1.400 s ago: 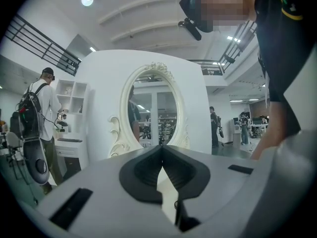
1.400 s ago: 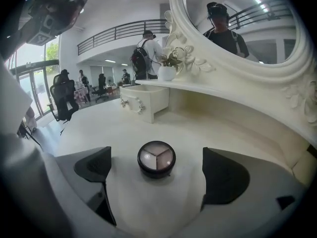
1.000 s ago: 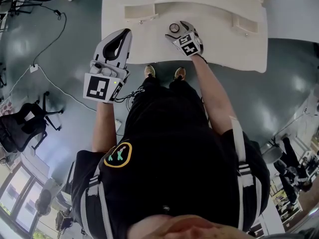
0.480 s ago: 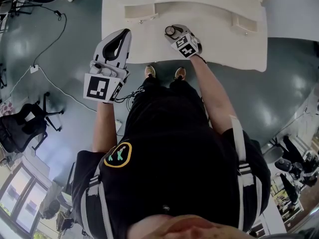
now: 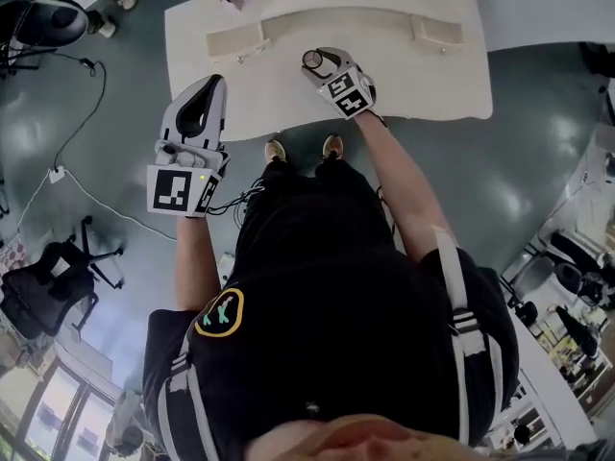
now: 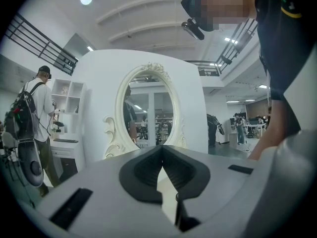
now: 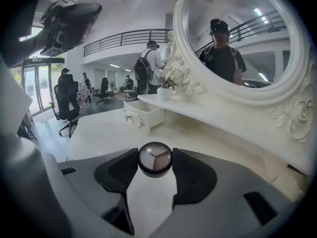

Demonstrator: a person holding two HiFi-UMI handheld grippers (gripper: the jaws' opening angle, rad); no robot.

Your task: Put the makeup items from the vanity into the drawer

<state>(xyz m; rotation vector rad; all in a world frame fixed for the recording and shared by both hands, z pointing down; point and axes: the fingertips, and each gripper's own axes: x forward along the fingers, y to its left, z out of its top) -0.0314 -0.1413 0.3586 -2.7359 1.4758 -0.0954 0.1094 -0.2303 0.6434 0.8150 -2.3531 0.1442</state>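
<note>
A small round makeup compact (image 7: 155, 155), black-rimmed with pink-brown shades, sits clamped between the pads of my right gripper (image 7: 154, 163) just above the white vanity top (image 7: 99, 128). In the head view the same compact (image 5: 312, 60) and right gripper (image 5: 319, 64) hover over the vanity's front middle. The small left drawer (image 7: 143, 114) stands pulled out ahead and to the left; the head view shows this drawer (image 5: 236, 43) too. My left gripper (image 5: 211, 83) is held over the vanity's front left edge, jaws shut with nothing in them, and its own view shows the left gripper (image 6: 162, 150) aimed at the oval mirror (image 6: 148, 110).
A flower pot (image 7: 164, 92) stands on the raised shelf beside the big mirror (image 7: 242, 38). A second small drawer (image 5: 430, 29) is at the shelf's right end. An office chair (image 7: 67, 105) and several people stand beyond the vanity. Cables lie on the floor (image 5: 77, 113) at left.
My right gripper's jaws have closed onto the compact, which lay just beyond them a second ago. Both grippers now sit further left in the head view, the left one also lower, as that view shifted.
</note>
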